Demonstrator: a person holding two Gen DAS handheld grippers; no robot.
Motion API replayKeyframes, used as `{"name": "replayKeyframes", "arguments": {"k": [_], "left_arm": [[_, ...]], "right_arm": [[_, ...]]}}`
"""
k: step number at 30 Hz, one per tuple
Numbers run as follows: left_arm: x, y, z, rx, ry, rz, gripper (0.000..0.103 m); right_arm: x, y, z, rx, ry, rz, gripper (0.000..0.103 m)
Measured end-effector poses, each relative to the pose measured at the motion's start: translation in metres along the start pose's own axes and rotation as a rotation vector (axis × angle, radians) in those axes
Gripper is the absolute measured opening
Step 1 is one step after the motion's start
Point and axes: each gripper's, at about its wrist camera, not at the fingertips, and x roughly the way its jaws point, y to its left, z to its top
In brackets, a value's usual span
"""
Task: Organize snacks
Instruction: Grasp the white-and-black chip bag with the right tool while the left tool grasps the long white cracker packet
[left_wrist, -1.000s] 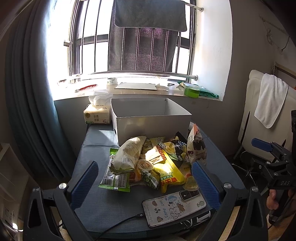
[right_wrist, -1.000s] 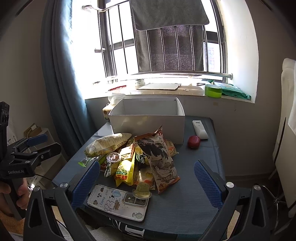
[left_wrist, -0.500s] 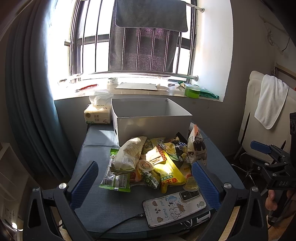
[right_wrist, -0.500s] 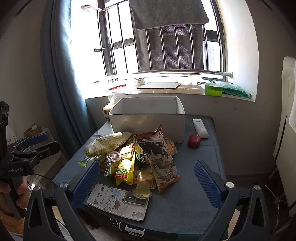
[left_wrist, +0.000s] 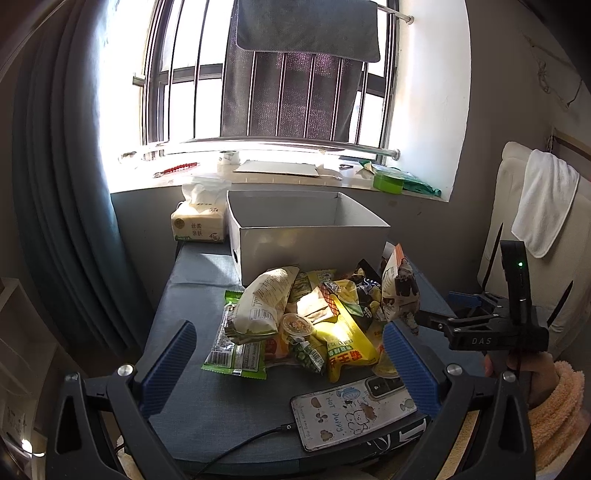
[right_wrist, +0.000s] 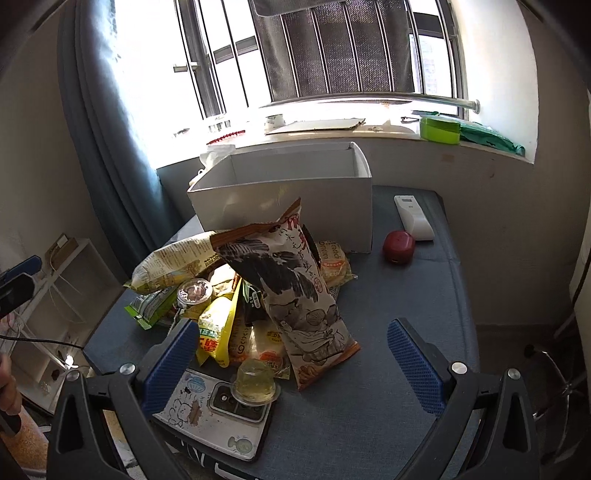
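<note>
A heap of snack packets (left_wrist: 314, 310) lies on the blue-grey table (right_wrist: 402, 295), in front of an open grey box (left_wrist: 310, 251) that shows nothing inside. In the heap are a tall bag with black drawings (right_wrist: 291, 291), a cream bag (left_wrist: 262, 302), a yellow bag (left_wrist: 347, 347) and a green packet (left_wrist: 236, 354). A jelly cup (right_wrist: 255, 384) rests on a phone (right_wrist: 210, 406). My left gripper (left_wrist: 290, 354) hangs open before the heap. My right gripper (right_wrist: 291, 358) is open too, its fingers either side of the tall bag's lower end, touching nothing.
A tissue pack (left_wrist: 199, 225) stands left of the box. A white remote (right_wrist: 412, 218) and a red case (right_wrist: 399, 247) lie to its right. A charging cable (left_wrist: 240, 446) runs off the phone. Curtain on the left, a chair with a white towel (left_wrist: 543, 206) on the right.
My right gripper has moved forward and down toward the heap, which now fills more of its view. The left gripper has hardly moved. Both stay open.
</note>
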Motion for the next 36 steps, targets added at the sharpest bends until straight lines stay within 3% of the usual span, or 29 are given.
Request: {"name": "replayKeyframes", "arguments": {"k": [6, 8, 9, 12, 19, 23, 27, 31, 32, 34, 35, 36], "left_arm": [[0.008, 0.006, -0.006, 0.0, 0.027, 0.01, 0.103], [0.012, 0.008, -0.007, 0.0, 0.035, 0.018, 0.103], [0.014, 0.009, -0.008, 0.0, 0.04, 0.018, 0.103], [0.018, 0.01, -0.009, 0.003, 0.048, 0.012, 0.103], [0.057, 0.02, 0.007, 0.035, 0.11, -0.028, 0.103], [0.107, 0.028, 0.026, 0.047, 0.212, -0.1, 0.103], [0.174, 0.041, 0.04, 0.006, 0.366, -0.162, 0.103], [0.224, 0.047, 0.039, -0.006, 0.471, -0.12, 0.1], [0.232, 0.045, 0.037, 0.008, 0.491, -0.117, 0.097], [0.246, 0.043, 0.031, 0.024, 0.534, -0.092, 0.082], [0.251, 0.041, 0.028, 0.03, 0.55, -0.085, 0.061], [0.251, 0.039, 0.025, 0.042, 0.544, -0.077, 0.049]], "right_arm": [[0.053, -0.006, -0.003, -0.08, 0.057, -0.039, 0.103], [0.063, -0.006, -0.006, -0.098, 0.066, -0.041, 0.089], [0.069, -0.01, -0.007, -0.085, 0.099, -0.033, 0.055], [0.065, -0.022, -0.007, -0.018, 0.076, 0.006, 0.044], [0.014, -0.052, -0.008, 0.105, -0.038, 0.08, 0.042], [-0.02, -0.055, -0.013, 0.142, -0.1, 0.115, 0.042], [-0.044, -0.048, -0.018, 0.155, -0.137, 0.147, 0.042], [-0.056, -0.04, -0.023, 0.131, -0.151, 0.155, 0.042], [-0.058, -0.038, -0.024, 0.126, -0.15, 0.155, 0.042], [-0.059, -0.037, -0.026, 0.115, -0.146, 0.157, 0.042], [-0.059, -0.037, -0.026, 0.114, -0.144, 0.158, 0.042], [-0.057, -0.037, -0.026, 0.112, -0.14, 0.16, 0.042]]}}
